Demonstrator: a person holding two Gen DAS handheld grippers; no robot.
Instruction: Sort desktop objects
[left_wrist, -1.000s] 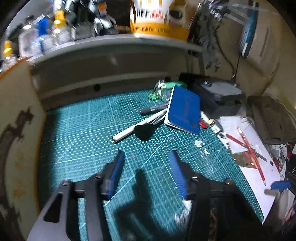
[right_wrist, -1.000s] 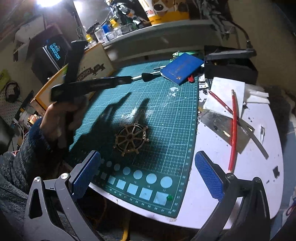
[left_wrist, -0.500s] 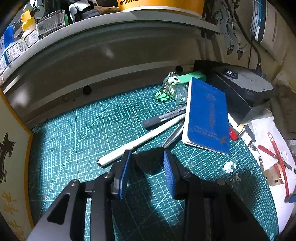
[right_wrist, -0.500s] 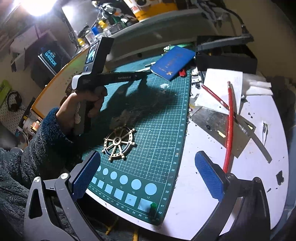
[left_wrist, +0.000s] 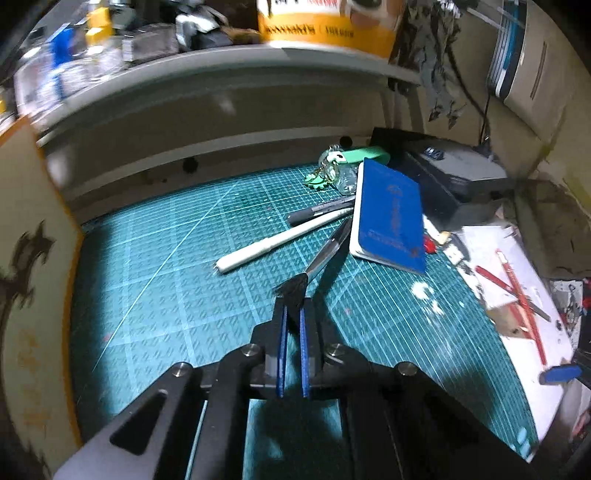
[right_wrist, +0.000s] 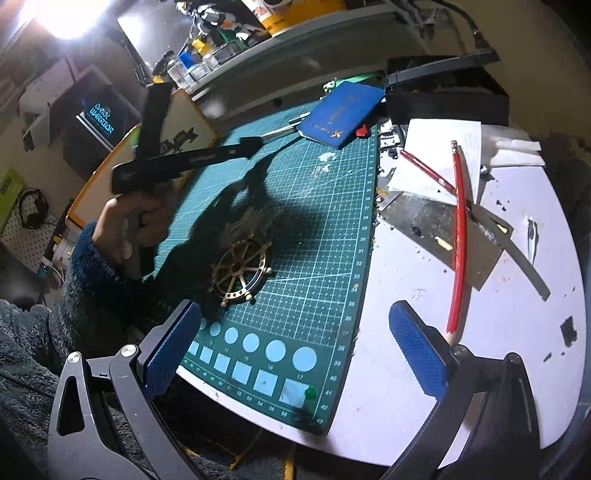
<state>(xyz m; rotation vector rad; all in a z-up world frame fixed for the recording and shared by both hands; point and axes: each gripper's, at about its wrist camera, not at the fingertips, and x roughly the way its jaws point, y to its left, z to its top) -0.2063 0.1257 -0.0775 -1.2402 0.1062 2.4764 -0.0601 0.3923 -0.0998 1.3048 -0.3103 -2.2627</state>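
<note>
In the left wrist view my left gripper (left_wrist: 291, 312) is shut on the black bristle head of a brush (left_wrist: 293, 290). The brush's silver handle (left_wrist: 328, 247) slants away toward the blue notebook (left_wrist: 388, 218) and casts a shadow on the green cutting mat (left_wrist: 166, 277). A white pen (left_wrist: 280, 242) and a dark marker (left_wrist: 321, 212) lie just left of the handle. In the right wrist view my right gripper (right_wrist: 291, 332) stands open over the mat's near edge, holding nothing. A brass ship's wheel (right_wrist: 240, 269) lies ahead of it. The left gripper (right_wrist: 251, 142) shows there, held by a hand (right_wrist: 129, 225).
A green keychain (left_wrist: 332, 170) and a black box (left_wrist: 454, 177) sit behind the notebook. Red pencils (right_wrist: 460, 236), paper and metal scraps lie on the white table right of the mat. A raised shelf (left_wrist: 221, 70) with bottles runs along the back. A cream board (left_wrist: 33, 258) stands at the left.
My left gripper went forward to the brush, shut on its bristle head and drew it back, lifting that end. The right gripper has hardly moved.
</note>
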